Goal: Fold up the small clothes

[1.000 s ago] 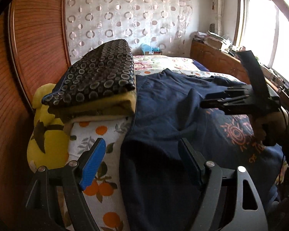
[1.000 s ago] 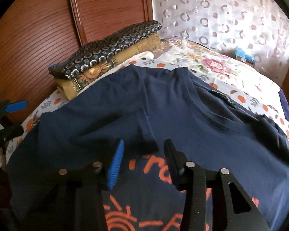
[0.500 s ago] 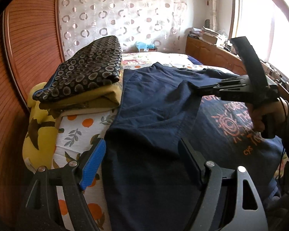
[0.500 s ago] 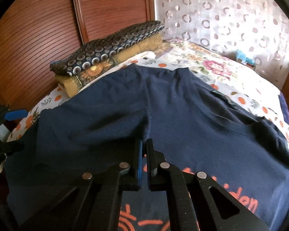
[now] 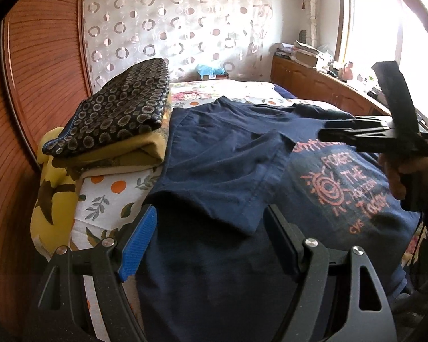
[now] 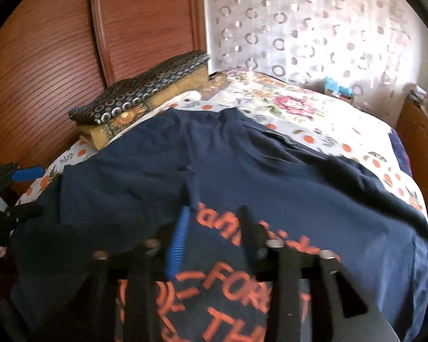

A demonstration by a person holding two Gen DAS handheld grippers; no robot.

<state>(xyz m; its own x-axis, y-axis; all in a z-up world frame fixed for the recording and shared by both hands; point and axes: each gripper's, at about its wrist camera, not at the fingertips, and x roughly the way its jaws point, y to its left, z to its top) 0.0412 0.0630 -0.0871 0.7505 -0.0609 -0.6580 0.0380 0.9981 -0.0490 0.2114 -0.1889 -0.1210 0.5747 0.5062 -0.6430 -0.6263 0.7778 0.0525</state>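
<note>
- navy T-shirt lies spread on the bed, print side up, orange lettering showing; one sleeve flap is folded in over the body, its hem edge near the print.
- Handling, my guess: light, limp cotton knit, no stiffness, will drape and drag, so it needs a pinch at two points. Best hold looks like the hem or folded sleeve edge, where the layers double up; flat middle cloth gives my pads nothing to bite.
- my left gripper hangs low over the near edge of the shirt, jaws wide apart, nothing between them; the sleeve corner sits in the gap but isn't pinched.
- my right gripper is over the lettering, jaws parted to a medium gap, empty; view is motion-blurred.
- Blue ribbed pad on one finger, black on the other.
- bedsheet is white with an orange-fruit print and floral further back, smooth.
- Beside the shirt: folded stack, dark circle-pattern cloth on mustard fabric, on a yellow pillow.
- Ribbed wooden headboard behind.
</note>
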